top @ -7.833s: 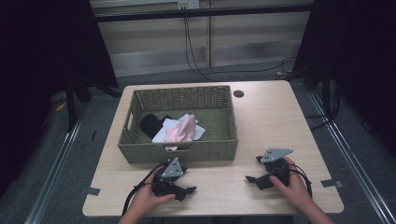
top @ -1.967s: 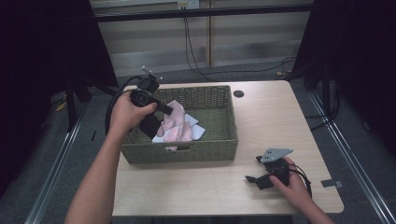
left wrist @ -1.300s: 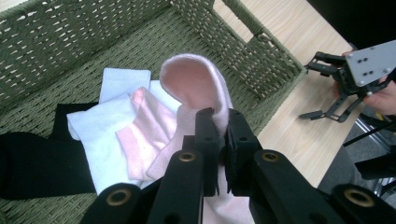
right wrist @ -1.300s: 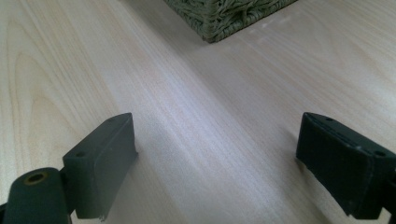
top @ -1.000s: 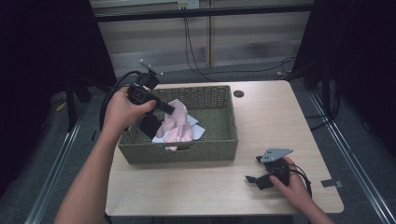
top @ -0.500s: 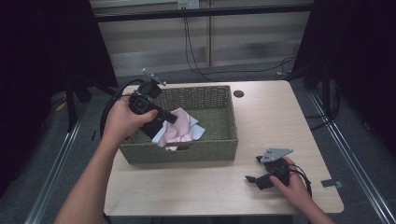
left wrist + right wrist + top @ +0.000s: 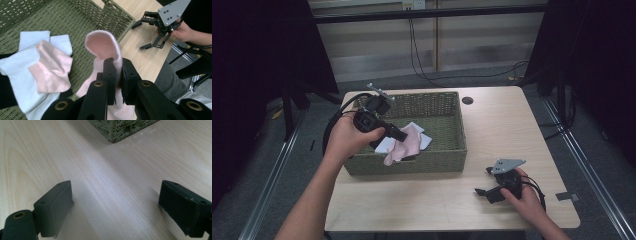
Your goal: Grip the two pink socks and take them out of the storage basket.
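Since the start, the left gripper [image 7: 402, 135] has gone from the table's near edge up over the green basket [image 7: 452, 150], and in the last second it has come a bit down and toward the near wall, with a pink sock [image 7: 110, 50] now in its grip. Its two black jaws are pressed together on the sock, pinching the cloth between them. In the left gripper view the sock's top loops up over the jaws and its other end hangs down below them. In the high view the sock [image 7: 401, 149] hangs over the inside of the basket, close to the near wall. More cloth lies on the basket floor: a light blue piece [image 7: 30, 42] with a second pink piece [image 7: 51, 70] on top of it, and something black [image 7: 6, 92] at the edge. The right gripper [image 7: 484, 187] has stayed where it was, resting on the wooden table [image 7: 512, 120] near the front right corner, well apart from the basket. Its jaws are spread wide, with bare table between them. A corner of the basket [image 7: 120, 130] shows in the right gripper view.
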Tool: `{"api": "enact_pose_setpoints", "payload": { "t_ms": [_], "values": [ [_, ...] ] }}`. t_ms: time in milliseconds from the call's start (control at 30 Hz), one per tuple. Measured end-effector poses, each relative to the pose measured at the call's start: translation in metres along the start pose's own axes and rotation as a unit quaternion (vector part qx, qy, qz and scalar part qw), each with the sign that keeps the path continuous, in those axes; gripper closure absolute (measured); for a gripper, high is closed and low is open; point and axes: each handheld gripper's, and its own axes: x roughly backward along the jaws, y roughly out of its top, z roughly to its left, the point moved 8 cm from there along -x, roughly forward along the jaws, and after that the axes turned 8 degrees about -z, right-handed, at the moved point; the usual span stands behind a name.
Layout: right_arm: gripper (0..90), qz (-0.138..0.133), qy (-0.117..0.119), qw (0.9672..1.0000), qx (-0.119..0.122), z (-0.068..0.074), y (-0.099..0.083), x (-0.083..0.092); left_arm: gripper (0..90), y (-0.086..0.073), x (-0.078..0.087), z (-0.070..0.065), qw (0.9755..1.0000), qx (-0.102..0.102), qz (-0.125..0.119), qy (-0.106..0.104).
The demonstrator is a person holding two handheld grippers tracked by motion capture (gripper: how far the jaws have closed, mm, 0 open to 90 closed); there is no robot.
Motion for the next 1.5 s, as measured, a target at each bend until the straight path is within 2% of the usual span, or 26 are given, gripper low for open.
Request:
{"api": "enact_pose_setpoints", "payload": {
  "t_ms": [267,333,467,600,667,700,833,900,933,967,1033,1067,1100,1133,1167,1300,1500],
  "values": [
    [11.1,0.0,0.0,1.0,0.0,0.0,0.0,0.0,84.8,-0.004,-0.003,-0.011,0.9999,-0.012,-0.005,-0.005],
    [11.1,0.0,0.0,1.0,0.0,0.0,0.0,0.0,84.8,-0.006,-0.003,-0.013,0.9998,-0.017,0.001,-0.005],
    [11.1,0.0,0.0,1.0,0.0,0.0,0.0,0.0,84.8,-0.008,-0.005,-0.018,0.9998,-0.017,-0.002,-0.008],
    [11.1,0.0,0.0,1.0,0.0,0.0,0.0,0.0,84.8,-0.012,-0.009,-0.028,0.9995,-0.021,-0.004,-0.024],
    [11.1,0.0,0.0,1.0,0.0,0.0,0.0,0.0,84.8,-0.016,-0.012,-0.033,0.9991,-0.029,0.0,-0.03],
    [11.1,0.0,0.0,1.0,0.0,0.0,0.0,0.0,84.8,-0.017,-0.013,-0.036,0.9992,-0.025,-0.004,-0.031],
    [11.1,0.0,0.0,1.0,0.0,0.0,0.0,0.0,84.3,-0.027,-0.02,-0.046,0.998,-0.038,0.005,-0.05],
    [11.1,0.0,0.0,1.0,0.0,0.0,0.0,0.0,76.5,-0.03,-0.023,-0.047,0.9975,-0.048,0.006,-0.052],
    [11.1,0.0,0.0,1.0,0.0,0.0,0.0,0.0,71.2,-0.029,-0.025,-0.048,0.9982,-0.043,-0.004,-0.043],
    [11.1,0.0,0.0,1.0,0.0,0.0,0.0,0.0,67.9,-0.03,-0.025,-0.045,0.9972,-0.054,0.004,-0.051],
    [11.0,0.0,0.0,1.0,0.0,0.0,0.0,0.0,61.8,-0.028,-0.026,-0.043,0.9981,-0.039,-0.008,-0.047],
    [11.0,0.0,0.0,1.0,0.0,0.0,0.0,0.0,57.6,-0.027,-0.025,-0.04,0.9982,-0.045,-0.006,-0.039],
    [11.0,0.0,0.0,1.0,0.0,0.0,0.0,0.0,57.6,-0.026,-0.025,-0.039,0.9985,-0.037,-0.013,-0.037],
    [11.0,0.0,0.0,1.0,0.0,0.0,0.0,0.0,53.6,-0.024,-0.024,-0.036,0.9983,-0.047,-0.014,-0.032],
    [11.1,0.0,0.0,1.0,0.0,0.0,0.0,0.0,51.9,-0.022,-0.024,-0.033,0.9984,-0.046,-0.017,-0.027],
    [11.1,0.0,0.0,1.0,0.0,0.0,0.0,0.0,48.6,-0.015,-0.024,-0.016,0.9989,-0.035,-0.03,0.001],
    [11.1,0.0,0.0,1.0,0.0,0.0,0.0,0.0,47.5,-0.009,-0.029,0.018,0.9981,-0.02,-0.041,0.041]
  ]
}}
